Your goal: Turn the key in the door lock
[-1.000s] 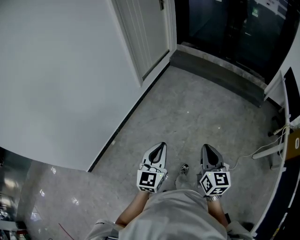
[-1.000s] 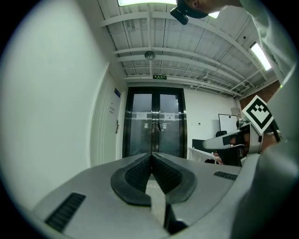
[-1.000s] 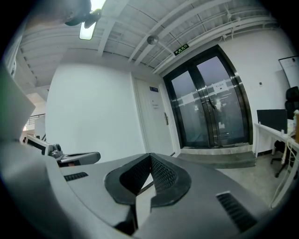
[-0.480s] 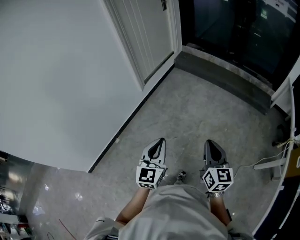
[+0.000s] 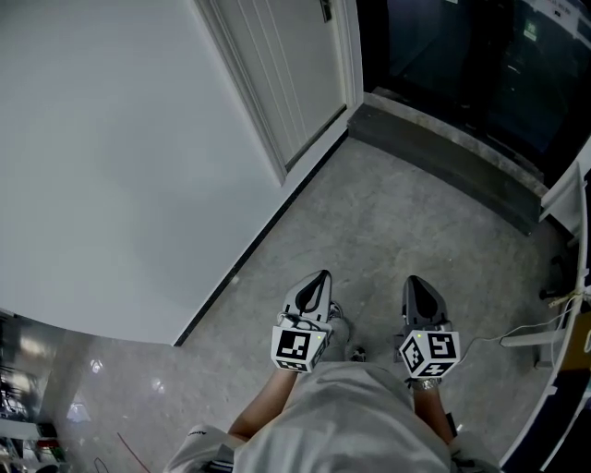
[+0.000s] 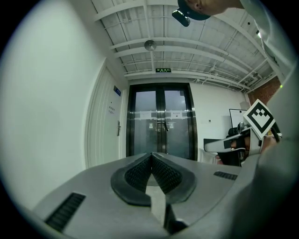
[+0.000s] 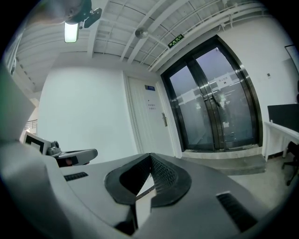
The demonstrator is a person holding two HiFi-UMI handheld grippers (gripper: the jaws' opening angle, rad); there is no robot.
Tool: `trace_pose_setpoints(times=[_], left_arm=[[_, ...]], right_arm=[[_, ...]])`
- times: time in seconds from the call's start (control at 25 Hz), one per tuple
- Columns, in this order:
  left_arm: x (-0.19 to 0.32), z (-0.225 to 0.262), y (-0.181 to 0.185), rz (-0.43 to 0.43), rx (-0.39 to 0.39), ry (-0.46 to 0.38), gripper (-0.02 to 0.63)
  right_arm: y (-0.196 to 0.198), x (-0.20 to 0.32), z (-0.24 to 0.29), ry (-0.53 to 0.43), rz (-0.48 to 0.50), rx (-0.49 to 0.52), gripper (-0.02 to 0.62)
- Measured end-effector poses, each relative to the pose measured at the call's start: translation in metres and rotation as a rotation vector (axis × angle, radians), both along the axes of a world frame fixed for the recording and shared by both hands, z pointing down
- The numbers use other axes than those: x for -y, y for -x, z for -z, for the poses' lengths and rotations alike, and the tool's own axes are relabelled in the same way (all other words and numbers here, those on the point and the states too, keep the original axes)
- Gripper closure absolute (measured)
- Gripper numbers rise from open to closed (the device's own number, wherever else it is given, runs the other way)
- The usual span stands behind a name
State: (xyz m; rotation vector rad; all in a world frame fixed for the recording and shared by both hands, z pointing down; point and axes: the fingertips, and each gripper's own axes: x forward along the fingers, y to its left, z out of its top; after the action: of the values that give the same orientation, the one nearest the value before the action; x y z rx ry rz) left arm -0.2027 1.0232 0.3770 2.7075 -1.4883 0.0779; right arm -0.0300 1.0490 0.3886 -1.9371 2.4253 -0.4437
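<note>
A white panelled door (image 5: pixel 295 65) stands ahead on the left, and its lever handle (image 5: pixel 325 9) shows at the top edge of the head view. The handle (image 6: pixel 118 127) is small and far off in the left gripper view, as is the handle (image 7: pixel 164 120) in the right gripper view. No key can be made out at this distance. My left gripper (image 5: pixel 319 282) and right gripper (image 5: pixel 417 286) are held side by side in front of the person, pointing forward. Both are shut with nothing between the pads, well short of the door.
Dark glass double doors (image 6: pixel 161 123) stand straight ahead behind a grey stone threshold (image 5: pixel 443 148). A plain white wall (image 5: pixel 111 139) runs along the left. A white desk edge (image 5: pixel 572 185) and a floor cable (image 5: pixel 526 333) lie at the right. A shoe (image 5: pixel 337 328) shows between the grippers.
The person has walked forward: the door, threshold and wall base have slid toward the grippers. Both grippers keep their place before the body and stay shut.
</note>
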Motion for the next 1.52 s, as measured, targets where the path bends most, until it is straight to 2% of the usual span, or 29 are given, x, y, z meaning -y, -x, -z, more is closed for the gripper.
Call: trace_pose_setpoints(times=[0.44, 0.76, 1.12, 1.32, 1.52], left_arm=[[0.141, -0.004, -0.028, -0.053, -0.025, -0.017, 0.598], [0.238, -0.005, -0.019, -0.079, -0.033, -0.002, 0.598], [0.314, -0.010, 0.001, -0.079, -0.028, 0.001, 0.598], [0.338, -0.011, -0.009, -0.105, -0.025, 0.003, 0.598], [0.373, -0.017, -0.014, -0.089, -0.016, 0.017, 0.598]], right_arm=[[-0.024, 0.123, 0.002, -0.008, -0.049, -0.041, 0.592], [-0.014, 0.222, 0.008, -0.004, -0.080, -0.044, 0.592], [0.009, 0.293, 0.005, -0.007, -0.085, -0.041, 0.592], [-0.001, 0.318, -0.002, 0.008, -0.108, -0.036, 0.594], [-0.011, 0.356, -0.008, 0.020, -0.105, -0.028, 0.592]])
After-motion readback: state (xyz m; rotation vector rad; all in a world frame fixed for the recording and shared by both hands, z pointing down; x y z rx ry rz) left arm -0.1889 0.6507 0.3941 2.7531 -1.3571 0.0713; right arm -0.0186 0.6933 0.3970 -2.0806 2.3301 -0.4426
